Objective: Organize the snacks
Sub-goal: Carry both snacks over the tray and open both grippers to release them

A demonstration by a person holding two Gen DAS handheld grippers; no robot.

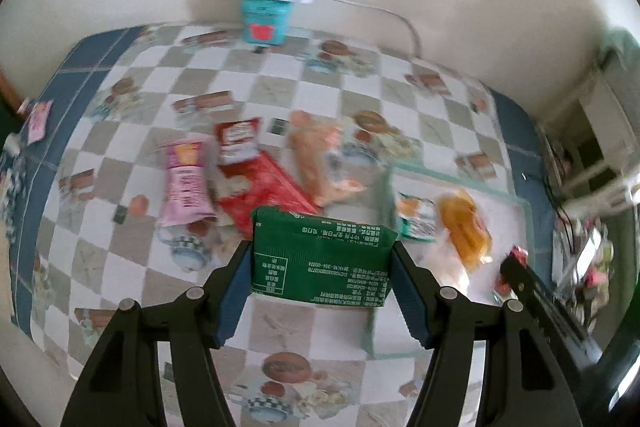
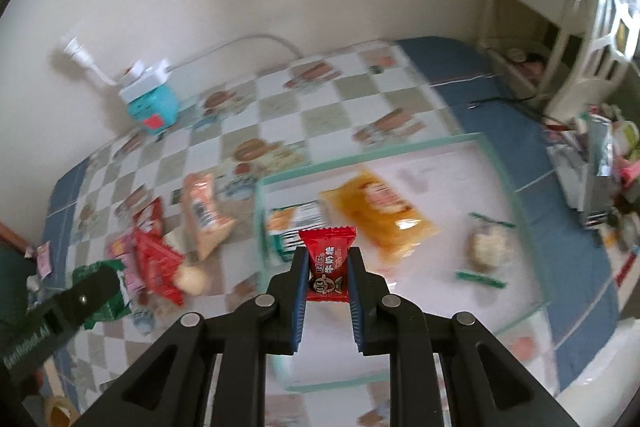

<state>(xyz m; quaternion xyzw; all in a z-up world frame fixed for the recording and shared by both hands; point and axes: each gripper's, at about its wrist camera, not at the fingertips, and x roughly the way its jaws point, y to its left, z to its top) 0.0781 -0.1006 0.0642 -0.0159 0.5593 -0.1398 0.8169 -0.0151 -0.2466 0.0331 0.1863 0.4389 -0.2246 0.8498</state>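
Observation:
My left gripper is shut on a green snack packet, held above the checked tablecloth. My right gripper is shut on a small red candy packet, held above a clear tray with a green rim. In the tray lie an orange packet, a white and green packet and a pale round sweet with green ends. Loose on the cloth left of the tray lie a pink packet, red packets and a peach packet.
A teal box with a white device and cable on top stands at the wall. The table has a blue border; clutter and white furniture lie past its right side. A pink wrapper sits at the far left edge.

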